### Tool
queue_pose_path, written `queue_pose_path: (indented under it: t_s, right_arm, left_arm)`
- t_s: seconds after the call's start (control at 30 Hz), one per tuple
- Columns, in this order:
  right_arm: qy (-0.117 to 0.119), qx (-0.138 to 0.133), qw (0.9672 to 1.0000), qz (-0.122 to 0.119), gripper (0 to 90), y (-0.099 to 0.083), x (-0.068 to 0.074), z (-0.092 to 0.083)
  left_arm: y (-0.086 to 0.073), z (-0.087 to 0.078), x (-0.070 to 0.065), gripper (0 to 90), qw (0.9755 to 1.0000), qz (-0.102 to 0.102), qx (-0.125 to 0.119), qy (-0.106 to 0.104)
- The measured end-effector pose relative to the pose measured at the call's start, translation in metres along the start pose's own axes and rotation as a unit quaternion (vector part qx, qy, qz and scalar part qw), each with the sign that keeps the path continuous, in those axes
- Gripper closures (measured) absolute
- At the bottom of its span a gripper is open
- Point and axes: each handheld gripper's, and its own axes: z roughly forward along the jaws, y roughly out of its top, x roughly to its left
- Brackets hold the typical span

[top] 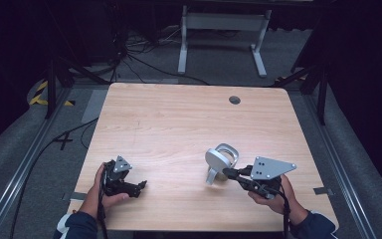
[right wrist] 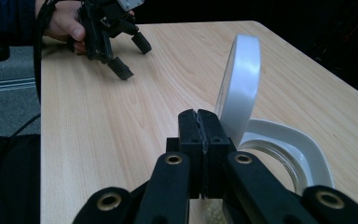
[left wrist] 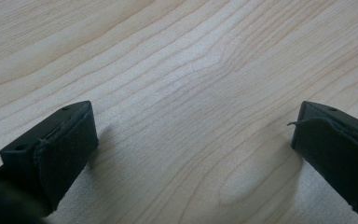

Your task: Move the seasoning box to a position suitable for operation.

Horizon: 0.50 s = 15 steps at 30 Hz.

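Container (top: 222,162) sits on the table (top: 179,119) just ahead of my right gripper (top: 227,173), a white-rimmed thing with a clear glass bowl and a white hinged lid (right wrist: 240,79). Lid stands upright, open, edge-on to the right gripper view. I can make out a trace of something pale and grainy low in the bowl near the jaws; too little shows to say what it is.

Right gripper: jaws pressed together, pad to pad, nothing between them. From its own camera the closed tips sit just beside the lid's lower edge, the bowl rim (right wrist: 303,149) curving off to the right of them. Whether the tips touch the lid I cannot tell.

Left gripper (top: 140,186): jaws wide apart, bare wood grain between them, nothing held. Seen from the right gripper it sits well off to the far left, tips angled down toward the tabletop, the person's hand (right wrist: 67,23) wrapped round its body.
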Motion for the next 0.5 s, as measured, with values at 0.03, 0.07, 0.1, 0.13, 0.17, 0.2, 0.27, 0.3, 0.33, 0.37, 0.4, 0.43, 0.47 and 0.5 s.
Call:
queue_pose_path:
  t_s: [0.03,0.07,0.1,0.13,0.17,0.2,0.27,0.3,0.33,0.37,0.4,0.43,0.47,0.5]
  right_arm:
    - [0.000,0.000,1.0000,0.000,89.6,0.0000,0.0000,0.0000]
    - [-0.001,-0.002,1.0000,0.001,89.7,0.0002,-0.0005,0.0004]
    - [-0.001,-0.001,1.0000,0.001,89.7,0.0006,-0.0014,0.0007]
    - [-0.001,0.000,1.0000,0.002,89.7,0.0009,-0.0017,0.0009]
    - [-0.003,-0.001,1.0000,0.000,89.7,0.0008,-0.0022,0.0016]
    - [-0.004,0.000,1.0000,0.001,89.6,0.0009,-0.0024,0.0014]
    - [-0.004,0.000,1.0000,0.001,89.6,0.0007,-0.0030,0.0012]
    - [-0.004,-0.001,1.0000,0.002,89.6,0.0004,-0.0044,0.0009]
    - [-0.004,-0.001,1.0000,0.002,89.6,0.0004,-0.0044,0.0009]
    - [-0.004,-0.001,1.0000,0.003,89.6,0.0001,-0.0053,0.0004]
    - [-0.005,0.000,1.0000,0.003,89.6,0.0000,-0.0057,0.0002]
    - [-0.006,0.001,1.0000,0.003,89.6,-0.0002,-0.0061,0.0001]
    - [-0.005,0.000,1.0000,0.004,89.6,-0.0005,-0.0065,0.0003]
    - [-0.005,0.000,1.0000,0.004,89.6,-0.0005,-0.0065,0.0003]
  left_arm:
    - [0.0000,0.0000,0.0000,0.5,1.0000,0.000,0.000,0.000]
    - [0.0000,0.0000,0.0000,0.5,1.0000,0.000,0.000,0.000]
    - [0.0000,-0.0001,0.0001,0.5,1.0000,0.001,0.000,0.001]
    - [0.0000,0.0000,0.0000,0.5,1.0000,0.000,0.000,0.000]
    - [0.0000,-0.0001,0.0001,0.5,1.0000,0.001,0.000,0.001]
    - [0.0000,0.0000,0.0000,0.5,1.0000,0.000,0.000,0.000]
    - [0.0000,0.0000,0.0000,0.5,1.0000,0.000,0.000,0.000]
    - [0.0000,0.0000,0.0000,0.6,1.0000,0.000,0.000,0.000]
    - [0.0000,0.0000,0.0000,0.5,1.0000,0.000,0.000,0.000]
    - [0.0000,0.0000,0.0000,0.6,1.0000,0.000,0.000,0.000]
    - [0.0000,0.0000,0.0001,0.5,1.0000,0.001,0.000,0.001]
    - [0.0000,0.0000,0.0000,0.5,1.0000,0.000,0.000,0.000]
    - [0.0000,0.0000,0.0000,0.6,1.0000,0.000,0.000,0.000]
    - [0.0000,0.0000,0.0000,0.5,1.0000,0.000,0.000,0.000]
